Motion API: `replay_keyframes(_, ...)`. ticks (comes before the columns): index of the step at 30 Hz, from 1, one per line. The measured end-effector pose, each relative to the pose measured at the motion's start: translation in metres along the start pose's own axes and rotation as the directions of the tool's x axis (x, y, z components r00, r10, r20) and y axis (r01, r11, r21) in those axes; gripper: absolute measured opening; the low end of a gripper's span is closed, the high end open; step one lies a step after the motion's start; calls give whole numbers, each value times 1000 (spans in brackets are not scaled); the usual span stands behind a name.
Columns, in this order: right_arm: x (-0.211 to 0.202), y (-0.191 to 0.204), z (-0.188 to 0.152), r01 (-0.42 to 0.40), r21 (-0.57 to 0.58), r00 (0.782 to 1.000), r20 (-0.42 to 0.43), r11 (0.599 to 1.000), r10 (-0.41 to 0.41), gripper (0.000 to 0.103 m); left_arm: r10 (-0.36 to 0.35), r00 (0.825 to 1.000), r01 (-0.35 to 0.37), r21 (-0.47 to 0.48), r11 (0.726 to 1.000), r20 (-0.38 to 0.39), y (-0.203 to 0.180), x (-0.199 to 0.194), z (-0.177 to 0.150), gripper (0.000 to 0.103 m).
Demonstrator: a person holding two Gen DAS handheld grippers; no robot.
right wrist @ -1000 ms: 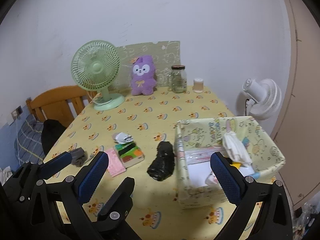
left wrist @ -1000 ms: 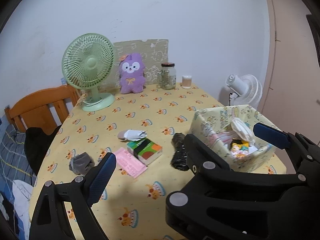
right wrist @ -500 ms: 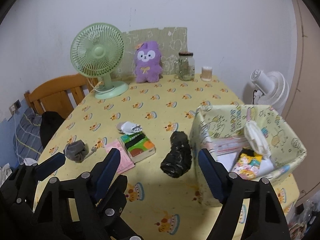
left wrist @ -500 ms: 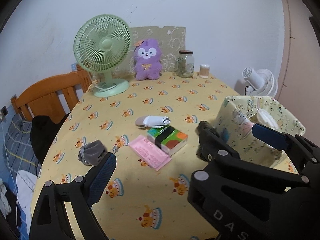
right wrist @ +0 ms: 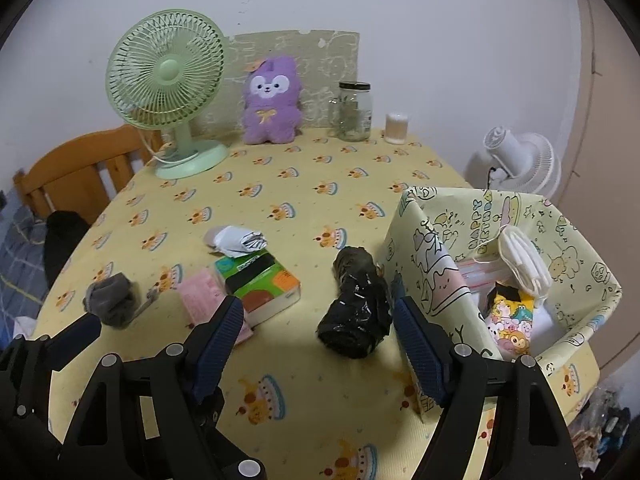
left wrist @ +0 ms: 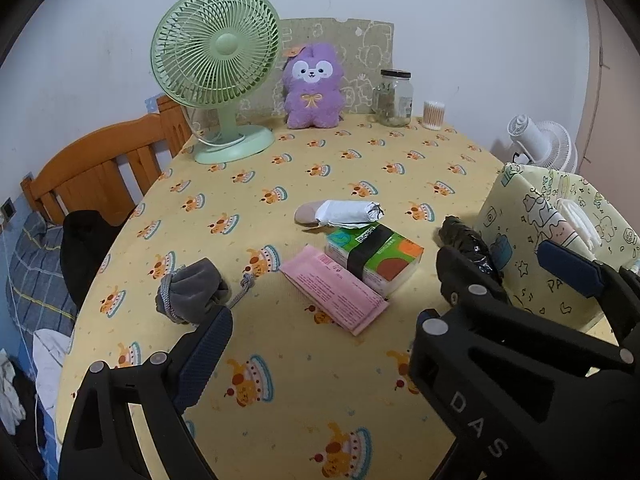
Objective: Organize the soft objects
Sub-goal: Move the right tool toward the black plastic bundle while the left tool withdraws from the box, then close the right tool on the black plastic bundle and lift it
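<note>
On the yellow tablecloth lie a grey drawstring pouch [left wrist: 192, 290] [right wrist: 112, 298], a pink packet [left wrist: 334, 294] [right wrist: 200, 296], a green tissue pack [left wrist: 374, 258] [right wrist: 258, 286], a white rolled bundle [left wrist: 344, 212] [right wrist: 238, 240] and a black wrapped roll [right wrist: 356, 312] [left wrist: 470, 244]. A patterned yellow box [right wrist: 440, 264] [left wrist: 520, 240] at the right holds masks and small packets. My left gripper [left wrist: 384, 308] is open and empty above the pink packet. My right gripper [right wrist: 320, 340] is open and empty, its fingers either side of the black roll's near end.
A green desk fan [left wrist: 218, 68], a purple plush [left wrist: 312, 88], a glass jar [left wrist: 394, 98] and a cotton-swab tub [left wrist: 434, 114] stand at the table's back. A white fan [right wrist: 516, 164] stands right of the table. A wooden chair [left wrist: 100, 172] is at the left.
Both grippers have moved forward and lower toward the table. The right gripper's fingers have narrowed and now frame the black roll.
</note>
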State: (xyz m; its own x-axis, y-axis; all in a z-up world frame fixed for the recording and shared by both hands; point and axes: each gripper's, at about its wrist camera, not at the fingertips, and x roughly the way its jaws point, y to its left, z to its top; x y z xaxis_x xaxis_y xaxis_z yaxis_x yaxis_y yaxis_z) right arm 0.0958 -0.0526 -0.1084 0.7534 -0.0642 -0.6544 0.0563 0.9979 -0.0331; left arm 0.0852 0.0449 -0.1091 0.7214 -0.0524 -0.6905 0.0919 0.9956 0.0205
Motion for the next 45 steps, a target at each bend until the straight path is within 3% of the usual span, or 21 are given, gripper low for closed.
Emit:
replay_keyframes(3,2,3,1,3,5,1000,-22,1000,-2,69,-11,1000,11,-4,1000,-2,4,2,1,94)
replay_keyframes(18,47,0,-10,86,94,993,-89,992,-78,69,1,996,1,25,1000,-84,4,49,0,94)
replay_keyframes(23,65,-1,-14,75,107,991,-118,991,-62,69,45,991,-38,59,998,-124,0,63,-2,92)
replay_keyframes(26,68,-3,-14,66,108,993,-102,992,-55,69,35,991,-29,49,998,-132,0,66,-3,92)
replay_keyframes(28,70,-3,-14,67,109,993,-105,992,-56,65,29,991,-23,43,999,-133,1,68,-2,92)
replay_keyframes(30,72,-5,-13,82,103,991,-116,991,-70,51,31,991,-26,40,999,-131,1,69,-2,92)
replay_keyframes(33,75,-8,-12,89,96,989,-126,991,-76,39,34,991,-29,38,999,-130,0,69,-1,92)
replay_keyframes(36,77,-9,-12,85,90,989,-127,992,-73,37,33,991,-29,37,999,-132,0,69,-1,92)
replay_keyframes(39,75,-8,-11,69,76,991,-121,995,-59,28,27,991,-23,33,999,-132,0,67,-1,92)
replay_keyframes(45,62,-4,-7,11,71,995,-97,997,-4,26,26,995,-24,25,999,-98,2,53,3,92)
